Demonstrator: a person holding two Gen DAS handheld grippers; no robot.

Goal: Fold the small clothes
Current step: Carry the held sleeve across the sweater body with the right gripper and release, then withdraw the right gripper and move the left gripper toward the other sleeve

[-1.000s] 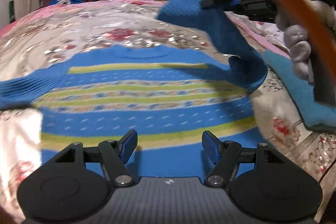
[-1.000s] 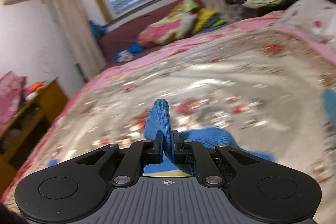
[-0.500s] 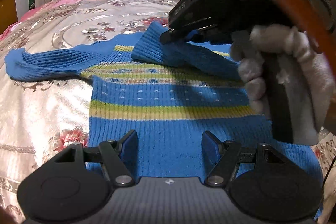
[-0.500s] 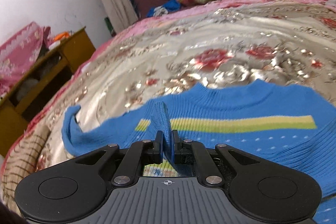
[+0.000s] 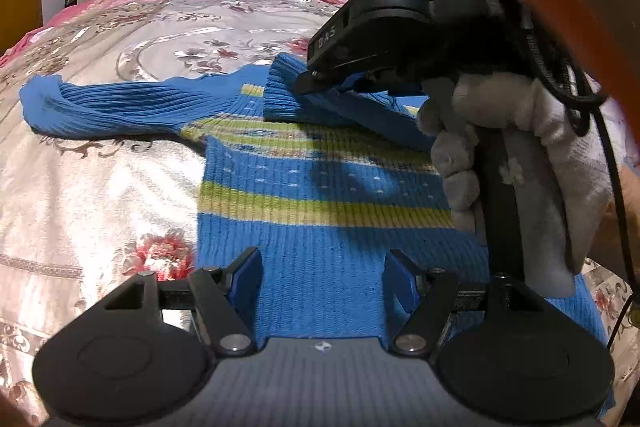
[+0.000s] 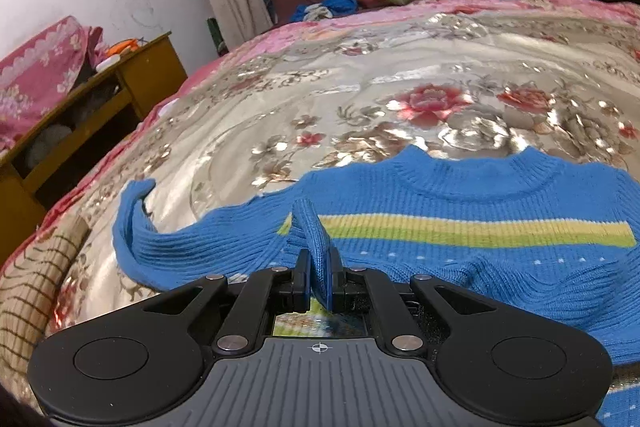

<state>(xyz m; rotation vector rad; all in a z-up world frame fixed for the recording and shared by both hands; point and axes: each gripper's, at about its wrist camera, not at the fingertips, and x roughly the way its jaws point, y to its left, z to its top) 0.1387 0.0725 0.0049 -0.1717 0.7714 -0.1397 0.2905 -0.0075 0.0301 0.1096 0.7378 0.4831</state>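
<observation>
Right claw (image 6: 318, 277): I pinch the right sleeve (image 6: 310, 227), laid across the sweater (image 5: 320, 187).
Left claw (image 5: 322, 283): open, empty.
Left: other sleeve (image 5: 100, 107), body folds.

The sweater (image 5: 320, 187) lies flat on the bed (image 5: 100, 187), one sleeve (image 5: 288, 95) folded across its chest.
</observation>
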